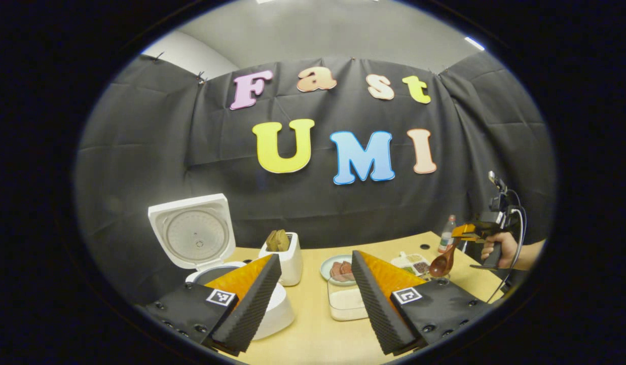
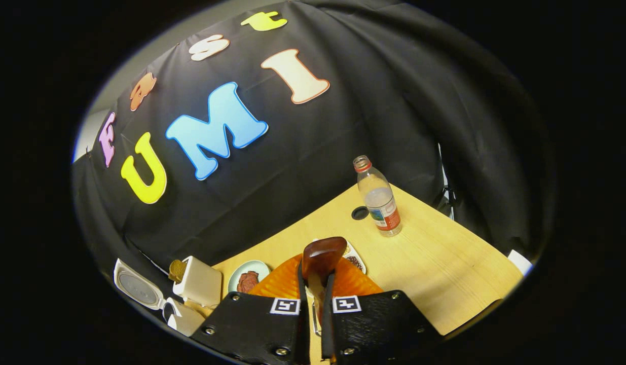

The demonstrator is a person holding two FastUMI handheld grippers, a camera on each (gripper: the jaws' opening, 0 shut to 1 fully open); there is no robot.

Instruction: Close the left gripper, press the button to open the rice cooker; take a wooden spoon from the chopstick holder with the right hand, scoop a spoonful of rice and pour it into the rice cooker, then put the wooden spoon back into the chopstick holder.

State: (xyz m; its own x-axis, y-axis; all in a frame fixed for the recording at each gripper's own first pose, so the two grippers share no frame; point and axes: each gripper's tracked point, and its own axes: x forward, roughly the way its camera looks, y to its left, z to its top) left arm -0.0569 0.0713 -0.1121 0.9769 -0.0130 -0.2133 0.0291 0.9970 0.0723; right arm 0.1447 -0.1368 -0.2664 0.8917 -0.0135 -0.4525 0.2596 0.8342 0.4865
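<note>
Wooden spoon (image 2: 323,258) with a dark brown bowl sits clenched in the right tool (image 2: 313,309), its handle running forward along the fingers, bowl outward. Left tool (image 1: 313,299) hangs released over the counter (image 1: 313,334). Clear rice container (image 1: 345,304) lies below and left of the spoon; its fill is hard to judge. White rice cooker (image 1: 193,238) stands open beyond, pot mostly hidden

Light wooden table (image 2: 444,263), bearing open rice cooker (image 1: 206,243), chopstick holder (image 1: 287,261), plate (image 1: 330,266), clear container (image 1: 345,304), water bottle (image 2: 379,203).
</note>
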